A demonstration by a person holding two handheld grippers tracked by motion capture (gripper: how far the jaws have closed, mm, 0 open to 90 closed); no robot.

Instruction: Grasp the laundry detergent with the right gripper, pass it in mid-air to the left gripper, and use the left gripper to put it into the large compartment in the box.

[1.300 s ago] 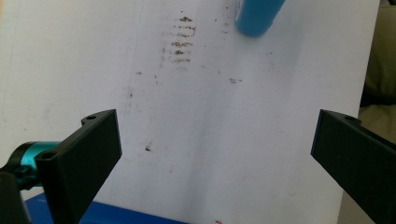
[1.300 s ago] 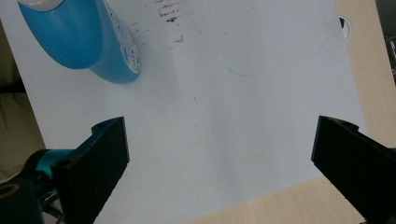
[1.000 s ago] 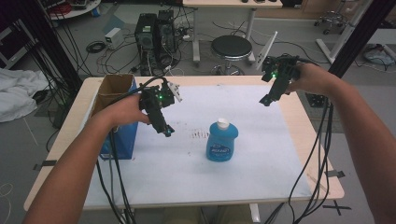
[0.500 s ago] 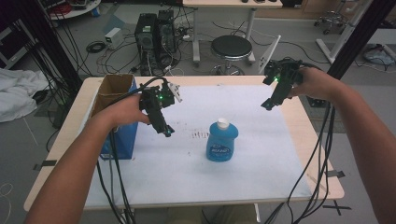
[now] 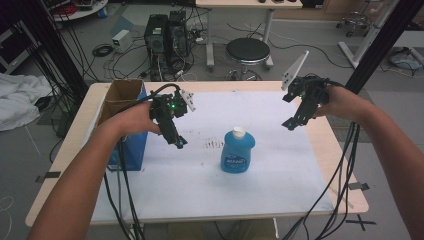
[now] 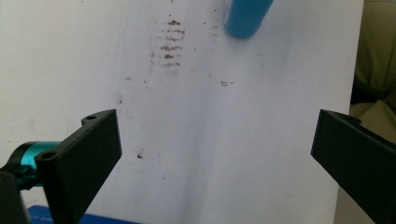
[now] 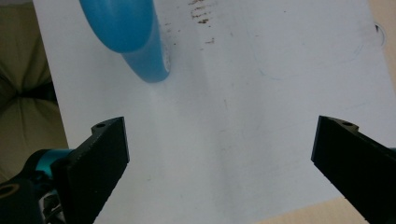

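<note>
While both hands hover above the worktop (image 5: 320, 150), each gripper stands with its jaws spread wide and nothing between them. A blue bottle (image 5: 237, 150) with a white cap stands upright on the white sheet (image 5: 200, 185), between the two grippers and apart from both. The left gripper (image 5: 179, 142) hangs tilted, its tips pointing down toward the sheet; the bottle lies to its right, near but not touching, and a patch of brown smudges (image 5: 214, 144) sits between them. Seen along the left gripper's jaws, the bottle's blue body (image 6: 246, 17) shows ahead at the top edge, with the smudges (image 6: 169, 42) just beside it. The right gripper (image 5: 291, 123) is held higher and farther back, its tips angled down and toward the bottle, which lies to its left, a little farther off than from the left gripper. Along its jaws the bottle (image 7: 128, 32) shows ahead and off toward one jaw's side, leaning across the top of that view. A cardboard box (image 5: 120, 95) with a blue side stands just behind the left hand (image 5: 132, 120), near the worktop's edge.
</note>
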